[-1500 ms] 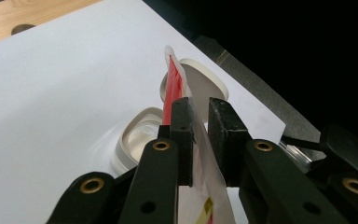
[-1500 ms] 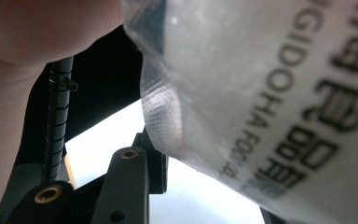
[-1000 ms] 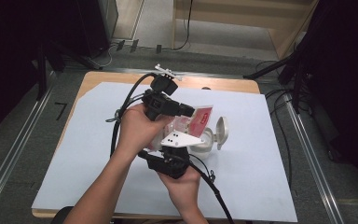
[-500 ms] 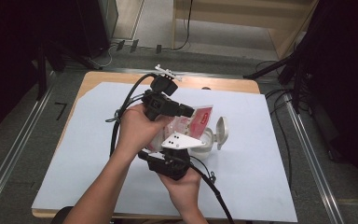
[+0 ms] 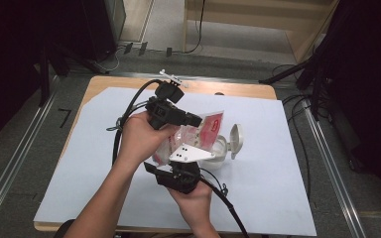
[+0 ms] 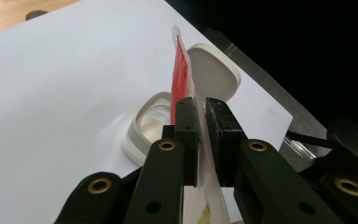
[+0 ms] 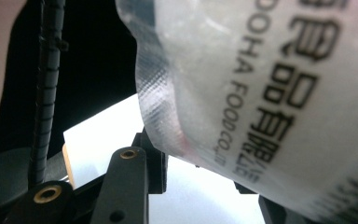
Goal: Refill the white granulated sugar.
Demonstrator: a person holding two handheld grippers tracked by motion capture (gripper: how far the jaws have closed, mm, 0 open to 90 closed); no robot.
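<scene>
A clear food pouch (image 5: 206,130) with a red top and printed lettering is held in the air between both grippers. My left gripper (image 5: 194,120) comes in from the left, and its jaws are shut on the pouch's (image 6: 179,70) thin edge, as the left gripper view (image 6: 201,121) shows. My right gripper (image 5: 186,161), with its grey plate on top, points up from below. In the right gripper view (image 7: 205,186) the pouch (image 7: 261,93) sits between its jaws, pressed at the sealed edge. Under the pouch a white container (image 5: 223,148) stands with its flip lid (image 5: 236,139) open.
A white sheet (image 5: 278,188) covers most of the wooden table (image 5: 238,89). Black cables (image 5: 124,124) trail from both grippers across the near side. Metal floor rails (image 5: 10,168) run along both sides of the table.
</scene>
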